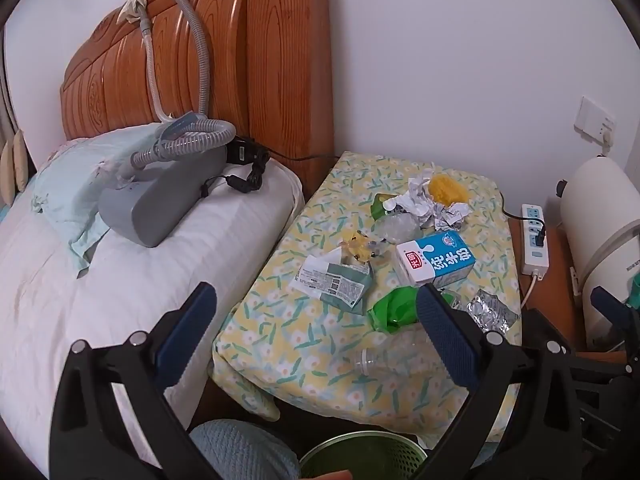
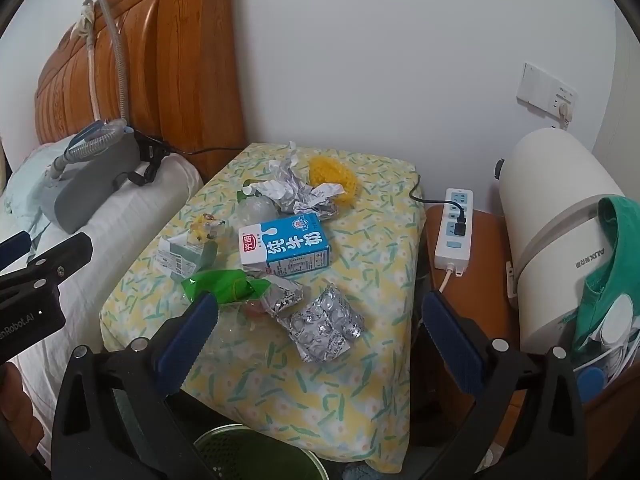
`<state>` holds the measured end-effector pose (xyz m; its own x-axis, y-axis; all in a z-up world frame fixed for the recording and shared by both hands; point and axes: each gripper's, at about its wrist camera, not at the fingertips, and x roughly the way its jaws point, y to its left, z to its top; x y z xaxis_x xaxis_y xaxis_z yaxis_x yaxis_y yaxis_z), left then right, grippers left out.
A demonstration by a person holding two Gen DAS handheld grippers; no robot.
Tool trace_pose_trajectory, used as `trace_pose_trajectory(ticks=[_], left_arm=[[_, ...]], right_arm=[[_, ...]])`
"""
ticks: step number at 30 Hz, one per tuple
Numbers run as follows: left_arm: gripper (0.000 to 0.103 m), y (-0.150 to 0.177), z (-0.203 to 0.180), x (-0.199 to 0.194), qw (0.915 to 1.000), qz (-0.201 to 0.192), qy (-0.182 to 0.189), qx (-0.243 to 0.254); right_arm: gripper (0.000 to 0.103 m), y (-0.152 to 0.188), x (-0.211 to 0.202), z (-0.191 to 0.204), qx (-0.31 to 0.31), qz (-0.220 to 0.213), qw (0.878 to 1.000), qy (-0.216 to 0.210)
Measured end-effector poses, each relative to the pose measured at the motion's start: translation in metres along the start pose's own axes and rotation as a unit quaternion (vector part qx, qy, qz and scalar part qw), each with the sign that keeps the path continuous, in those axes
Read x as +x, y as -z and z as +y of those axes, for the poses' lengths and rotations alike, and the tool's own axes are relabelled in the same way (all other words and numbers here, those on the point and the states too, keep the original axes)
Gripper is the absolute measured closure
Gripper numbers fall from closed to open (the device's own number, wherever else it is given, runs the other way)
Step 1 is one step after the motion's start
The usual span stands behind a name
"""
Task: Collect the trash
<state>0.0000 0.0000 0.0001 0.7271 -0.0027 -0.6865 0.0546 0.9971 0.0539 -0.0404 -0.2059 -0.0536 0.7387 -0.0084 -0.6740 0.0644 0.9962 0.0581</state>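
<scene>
Trash lies on a bedside stand draped in a floral cloth point(image 1: 280, 344) point(image 2: 360, 360): a blue-and-white milk carton point(image 1: 438, 257) point(image 2: 285, 249), crumpled paper point(image 1: 424, 200) point(image 2: 296, 192), a yellow mesh ball point(image 1: 446, 189) point(image 2: 332, 178), a green wrapper point(image 1: 394, 308) point(image 2: 224, 284), foil blister packs point(image 1: 492, 312) point(image 2: 326, 326), a torn box point(image 1: 336, 284) point(image 2: 184, 258) and a clear plastic bottle point(image 1: 396, 354). A green mesh bin point(image 1: 364, 456) point(image 2: 256, 456) stands below the stand's front edge. My left gripper point(image 1: 316, 316) and right gripper point(image 2: 320, 320) are both open and empty above the front of the stand.
A bed with a white pillow point(image 1: 120, 280), a grey breathing machine point(image 1: 160, 200) with a hose, and a wooden headboard point(image 1: 200, 60) is on the left. A power strip point(image 2: 454, 228) and a white cylindrical appliance point(image 2: 560, 220) stand on a wooden cabinet at right.
</scene>
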Motion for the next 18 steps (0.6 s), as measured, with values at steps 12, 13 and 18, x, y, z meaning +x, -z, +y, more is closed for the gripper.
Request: trace_pose_trajectory(ticks=[12, 13, 18], left_arm=[[0.008, -0.0005, -0.0002, 0.0002, 1.0, 0.001, 0.002, -0.001], [0.008, -0.0005, -0.0005, 0.0002, 1.0, 0.001, 0.002, -0.001], [0.008, 0.0014, -0.0042, -0.006, 1.0, 0.002, 0.002, -0.001]], right_arm=[[0.002, 0.0016, 0.0002, -0.0062, 0.005, 0.005, 1.0, -0.001], [0.002, 0.0013, 0.0003, -0.0062, 0.005, 0.006, 1.0, -0.001], [0.002, 0.0028, 0.0015, -0.0071, 0.004, 0.007, 1.0, 0.0]])
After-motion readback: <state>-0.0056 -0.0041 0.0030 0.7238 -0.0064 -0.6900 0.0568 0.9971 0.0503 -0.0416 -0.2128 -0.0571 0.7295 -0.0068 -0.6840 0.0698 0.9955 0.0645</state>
